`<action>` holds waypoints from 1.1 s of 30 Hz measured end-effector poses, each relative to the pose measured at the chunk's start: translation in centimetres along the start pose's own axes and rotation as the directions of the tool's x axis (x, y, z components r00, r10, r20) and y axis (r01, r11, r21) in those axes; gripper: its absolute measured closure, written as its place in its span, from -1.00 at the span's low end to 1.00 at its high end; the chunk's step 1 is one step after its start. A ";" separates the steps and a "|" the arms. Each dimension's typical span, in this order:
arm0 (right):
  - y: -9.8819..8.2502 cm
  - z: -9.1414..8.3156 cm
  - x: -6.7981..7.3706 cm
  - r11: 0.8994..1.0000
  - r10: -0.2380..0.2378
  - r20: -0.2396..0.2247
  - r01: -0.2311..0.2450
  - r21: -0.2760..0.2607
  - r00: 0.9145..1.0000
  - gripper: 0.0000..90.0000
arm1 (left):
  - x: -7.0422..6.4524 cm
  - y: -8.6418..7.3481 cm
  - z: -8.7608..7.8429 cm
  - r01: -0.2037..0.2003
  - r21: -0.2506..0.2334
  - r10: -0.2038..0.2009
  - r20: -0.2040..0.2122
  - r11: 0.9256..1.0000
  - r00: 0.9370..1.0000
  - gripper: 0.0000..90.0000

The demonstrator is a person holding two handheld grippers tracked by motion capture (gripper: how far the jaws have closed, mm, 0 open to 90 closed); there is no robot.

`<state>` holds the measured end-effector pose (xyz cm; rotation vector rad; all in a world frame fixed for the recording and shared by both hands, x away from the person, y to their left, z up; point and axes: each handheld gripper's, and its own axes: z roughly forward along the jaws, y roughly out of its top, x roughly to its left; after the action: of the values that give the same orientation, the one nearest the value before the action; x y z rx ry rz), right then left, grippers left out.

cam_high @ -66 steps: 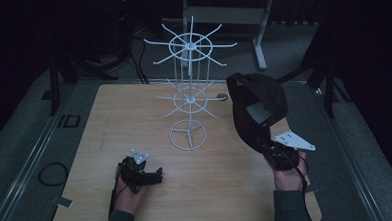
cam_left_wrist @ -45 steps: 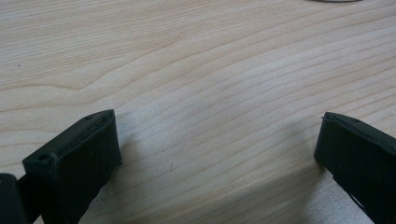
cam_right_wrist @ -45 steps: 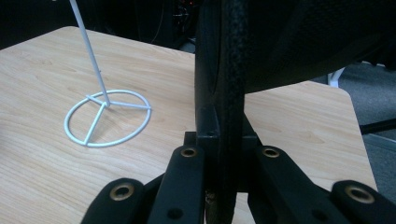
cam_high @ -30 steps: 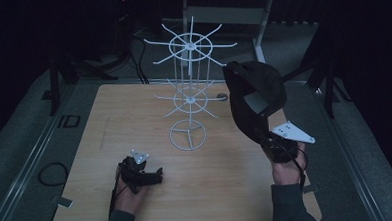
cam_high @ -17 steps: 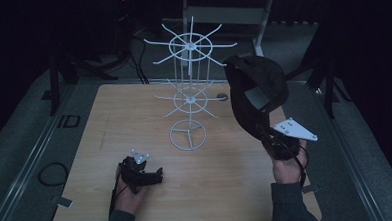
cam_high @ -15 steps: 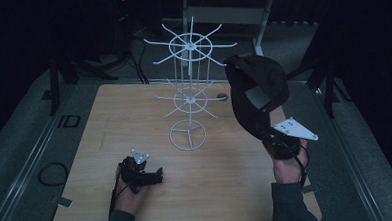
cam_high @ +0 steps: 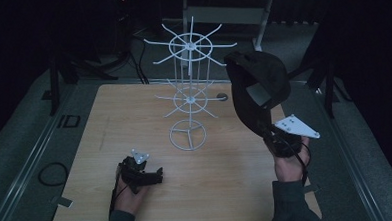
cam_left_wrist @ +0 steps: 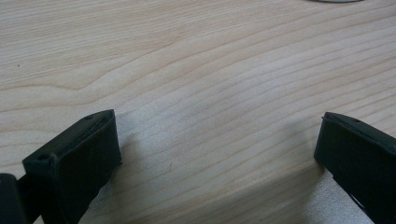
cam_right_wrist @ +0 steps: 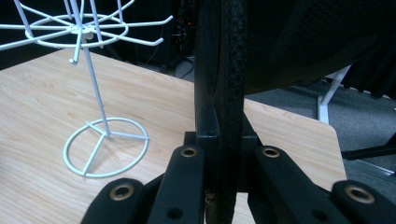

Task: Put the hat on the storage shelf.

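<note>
On a wooden tabletop [cam_high: 84, 125], the right claw [cam_high: 271, 133] pinches a black cap [cam_high: 258, 88] held up at three o'clock of the white wire rack [cam_high: 188, 91], apparently mid-carry, needing a hook next; the left claw [cam_high: 154, 176] rests spread.

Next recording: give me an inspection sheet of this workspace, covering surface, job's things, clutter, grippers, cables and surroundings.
Surface: light wooden table, bare grain under the left gripper.
Job's things: black cap held up by its brim, beside the white wire rack, which stands upright on its ring base; its hooks carry nothing.
Clutter: nothing seen on the tabletop.
Grippers: right gripper shut on the cap's brim, raised above the table's right side; left gripper open, jaws wide apart, low over the wood near the front edge.
Cables: a dark loop on the grey floor left of the table.
Surroundings: dark room; a pale frame behind the table.
</note>
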<state>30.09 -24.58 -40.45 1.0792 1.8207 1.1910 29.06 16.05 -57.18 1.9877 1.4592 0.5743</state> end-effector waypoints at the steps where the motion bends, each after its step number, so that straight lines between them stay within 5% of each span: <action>1: 0.1 0.0 0.0 1.000 0.000 -0.001 0.000 0.000 1.000 0.92 | 0.0 0.0 0.0 0.000 0.000 0.000 0.000 1.000 1.000 -1.00; 33: 1.7 -0.4 -0.1 0.999 -0.002 0.012 0.003 -0.048 1.000 0.92 | -0.1 0.0 0.0 -0.002 0.001 0.002 0.002 1.000 1.000 -1.00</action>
<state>30.26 -24.39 -38.74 1.0546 1.7750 1.2176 29.05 15.94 -57.16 1.9901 1.4571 0.5725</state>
